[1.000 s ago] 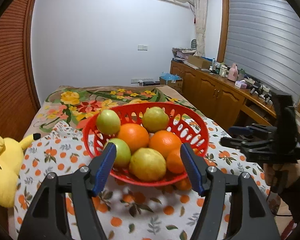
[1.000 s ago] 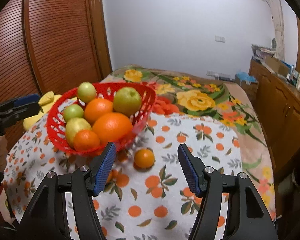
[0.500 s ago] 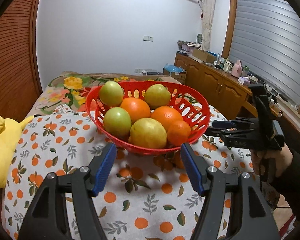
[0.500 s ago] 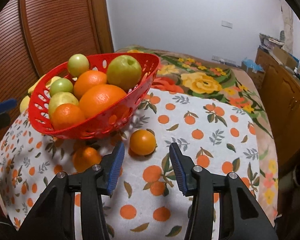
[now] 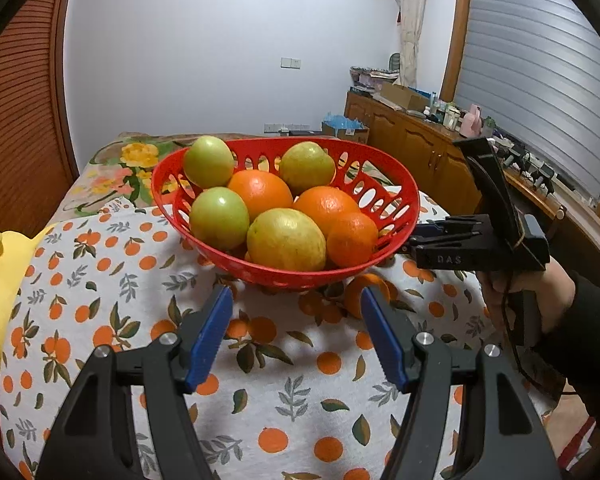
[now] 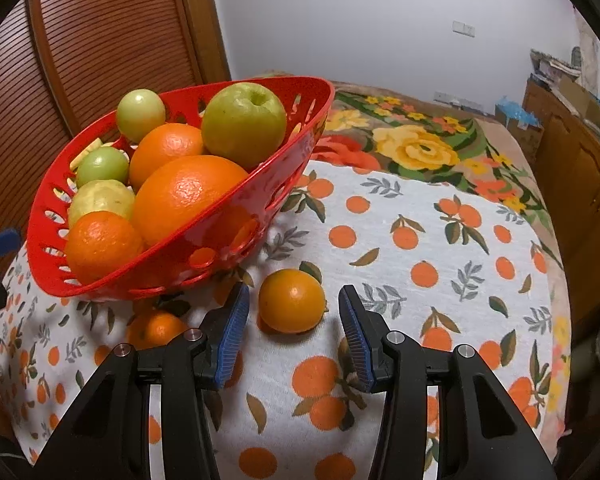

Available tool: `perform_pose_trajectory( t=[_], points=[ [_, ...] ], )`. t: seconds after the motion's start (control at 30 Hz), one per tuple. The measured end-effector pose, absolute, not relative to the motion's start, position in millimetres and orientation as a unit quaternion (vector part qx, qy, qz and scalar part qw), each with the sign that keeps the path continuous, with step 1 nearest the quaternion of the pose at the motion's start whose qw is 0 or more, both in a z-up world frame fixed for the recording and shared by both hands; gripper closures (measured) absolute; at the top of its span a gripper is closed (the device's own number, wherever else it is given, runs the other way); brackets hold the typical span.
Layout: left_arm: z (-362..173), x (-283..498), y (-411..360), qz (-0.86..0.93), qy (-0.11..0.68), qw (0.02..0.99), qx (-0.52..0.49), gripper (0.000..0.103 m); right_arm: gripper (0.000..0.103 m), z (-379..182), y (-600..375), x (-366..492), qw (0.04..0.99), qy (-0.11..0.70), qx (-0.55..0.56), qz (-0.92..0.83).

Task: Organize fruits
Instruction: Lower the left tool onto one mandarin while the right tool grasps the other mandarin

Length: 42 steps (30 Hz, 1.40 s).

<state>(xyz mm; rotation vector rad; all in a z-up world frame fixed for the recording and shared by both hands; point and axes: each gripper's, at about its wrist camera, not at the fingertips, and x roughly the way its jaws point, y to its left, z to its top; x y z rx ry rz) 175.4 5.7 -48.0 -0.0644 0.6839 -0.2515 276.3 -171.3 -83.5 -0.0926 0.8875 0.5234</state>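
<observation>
Your right gripper [image 6: 292, 320] is open, straddling the loose orange [image 6: 291, 301] on the bed [image 6: 420, 240]; round, no clear axis. The red basket [image 6: 260, 216] crowds its left. Another orange [image 6: 156, 328] lies beside. Your left gripper [image 5: 296, 328] is open, empty.

From my right wrist view the basket [image 6: 296, 152] sits at ten o'clock on the tablecloth [image 6: 440, 240], fruit piled in it. One loose orange [image 6: 291, 301] lies at twelve, just beside the basket's base, between my right gripper [image 6: 292, 330] fingers. A second orange [image 6: 156, 330] lies at nine o'clock of it, under the basket's near edge. My left gripper [image 5: 296, 334] faces the basket at twelve
</observation>
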Motion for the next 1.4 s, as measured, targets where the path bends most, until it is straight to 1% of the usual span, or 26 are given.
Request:
perform_pose_trajectory(
  t=[0.07,0.13,0.2,0.7,0.87,0.93,0.97,1.07,1.17,1.4],
  points=[
    [-52,177,3,-0.123,0.338,0.932,-0.028,0.036,0.058,-87,-170,279,0.867,0.428,-0.043,0.252],
    [-54,178,0,-0.126,0.341,0.931,-0.025,0.036,0.064,-91,-170,282,0.864,0.434,-0.038,0.253],
    [-58,179,-2,-0.128,0.344,0.93,-0.023,0.036,0.065,-90,-172,281,0.864,0.431,-0.033,0.256],
    [-77,201,-46,-0.17,0.381,0.909,-0.015,0.036,0.065,-73,-209,244,0.877,0.406,-0.015,0.258],
    [-81,207,-60,-0.175,0.382,0.907,-0.001,0.037,0.065,-67,-218,235,0.882,0.397,-0.012,0.255],
    [-83,210,-64,-0.181,0.385,0.905,0.003,0.039,0.065,-65,-221,233,0.884,0.394,-0.01,0.252],
    [-84,211,-66,-0.183,0.387,0.904,0.004,0.042,0.065,-64,-222,232,0.884,0.393,-0.008,0.251],
    [-87,214,-73,-0.185,0.389,0.902,0.006,0.045,0.065,-62,-226,229,0.886,0.391,-0.005,0.25],
    [-93,220,-79,-0.178,0.399,0.899,0.018,0.047,0.065,-63,-228,229,0.887,0.39,-0.005,0.248],
    [-102,235,-84,-0.181,0.417,0.891,0.011,0.047,0.065,-61,-231,226,0.888,0.388,-0.005,0.249]
  ],
)
